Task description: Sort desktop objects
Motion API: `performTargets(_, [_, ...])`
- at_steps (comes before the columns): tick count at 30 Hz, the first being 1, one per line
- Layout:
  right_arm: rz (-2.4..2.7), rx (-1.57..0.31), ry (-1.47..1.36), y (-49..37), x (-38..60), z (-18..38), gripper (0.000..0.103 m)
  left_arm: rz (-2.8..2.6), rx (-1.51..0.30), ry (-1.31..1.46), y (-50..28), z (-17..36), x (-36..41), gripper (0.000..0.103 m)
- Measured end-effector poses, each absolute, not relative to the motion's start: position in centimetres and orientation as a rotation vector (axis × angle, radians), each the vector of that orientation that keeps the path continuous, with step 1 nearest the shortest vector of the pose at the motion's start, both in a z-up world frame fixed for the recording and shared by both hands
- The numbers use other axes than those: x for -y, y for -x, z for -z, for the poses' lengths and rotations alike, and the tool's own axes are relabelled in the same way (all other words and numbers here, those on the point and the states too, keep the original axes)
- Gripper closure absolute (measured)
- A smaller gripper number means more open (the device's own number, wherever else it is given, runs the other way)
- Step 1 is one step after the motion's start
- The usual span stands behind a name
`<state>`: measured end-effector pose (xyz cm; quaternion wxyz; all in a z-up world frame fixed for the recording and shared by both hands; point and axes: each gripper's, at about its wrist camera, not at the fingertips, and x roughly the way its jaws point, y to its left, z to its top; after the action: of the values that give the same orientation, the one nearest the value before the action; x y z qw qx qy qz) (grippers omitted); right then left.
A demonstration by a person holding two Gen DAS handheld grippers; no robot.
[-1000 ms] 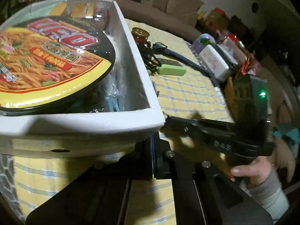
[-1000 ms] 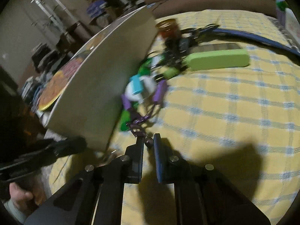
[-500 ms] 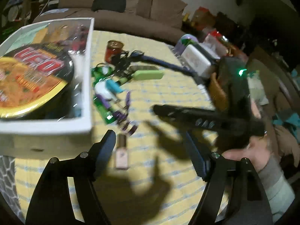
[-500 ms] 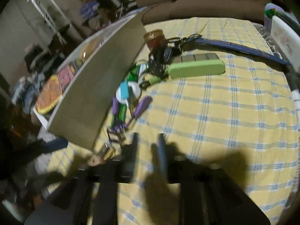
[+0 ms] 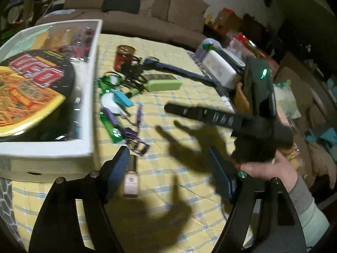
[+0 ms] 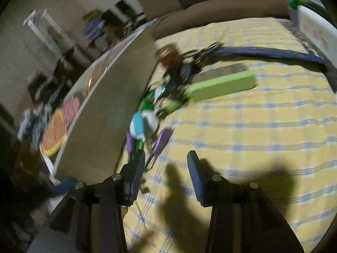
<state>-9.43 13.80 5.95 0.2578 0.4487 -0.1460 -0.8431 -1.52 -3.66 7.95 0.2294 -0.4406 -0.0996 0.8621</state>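
Note:
A white box (image 5: 90,97) holding a noodle bowl (image 5: 31,88) stands at the left on the yellow checked cloth. Beside it lie a green case (image 5: 164,85), a red-lidded jar (image 5: 124,58), a white and blue item (image 5: 114,103), a green tube (image 5: 110,126), purple clips (image 5: 134,138) and a small pink bottle (image 5: 130,181). My left gripper (image 5: 168,168) is open above the cloth, its left finger next to the pink bottle. My right gripper (image 6: 166,168) is open and empty just short of the purple clips (image 6: 160,143); it also shows in the left wrist view (image 5: 206,116).
A blue strap (image 5: 185,73) runs back to a white case (image 5: 221,70) and clutter at the right edge. A brown sofa (image 5: 147,6) stands behind the table. The box wall (image 6: 105,113) rises left of the right gripper.
Both grippers have gone from shut to open. The left one pulled back from the box's near corner and now looks over the cloth. The right one has let go of the purple clips.

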Motion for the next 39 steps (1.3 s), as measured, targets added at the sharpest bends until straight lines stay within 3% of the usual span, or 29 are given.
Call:
performTargets(3, [2.345,0.357,-1.192,9.5,-15.5,-7.2,0.042,-2.358,0.196,1.178,1.5,-8.3,1.8,0.026])
performTargets(7, [2.398,0.367,-1.168,9.6,-17.7,-8.2,0.033,-2.346,0.112,1.141,2.1,-8.6,-0.3,0.0])
performTargets(12, [2.405,0.452,-1.169,10.3,-20.1,-7.8,0.032,-2.422,0.031,1.103,2.5,-9.3,-1.8,0.0])
performTargets(18, [2.388,0.495,-1.167,10.5,-21.3,-7.8,0.032,-2.381,0.078,1.05,0.5,-9.6,-2.6,0.0])
performTargets(22, [2.394,0.408,-1.113,10.9,-20.1,-9.1,0.041,-2.395,0.179,1.009,0.4,-10.8,-1.3,0.0])
performTargets(27, [2.337,0.159,-1.067,14.1,-13.7,-9.8,0.041,-2.446,0.303,0.948,1.6,-13.0,2.1,0.0])
performTargets(34, [2.293,-0.044,-1.099,19.1,-6.6,-7.7,0.045,-2.46,0.422,0.989,3.3,-12.8,5.3,0.0])
performTargets(37, [2.268,-0.125,-1.145,20.4,-4.4,-5.9,0.056,-2.455,0.431,0.987,3.5,-12.9,5.4,0.0])
performTargets(38, [2.27,-0.183,-1.157,20.4,-3.8,-5.2,0.073,-2.453,0.432,0.987,3.6,-12.8,5.4,0.0])
performTargets(39, [2.277,-0.223,-1.163,20.5,-3.5,-4.9,0.082,-2.448,0.437,0.987,3.7,-12.8,5.4,0.0])
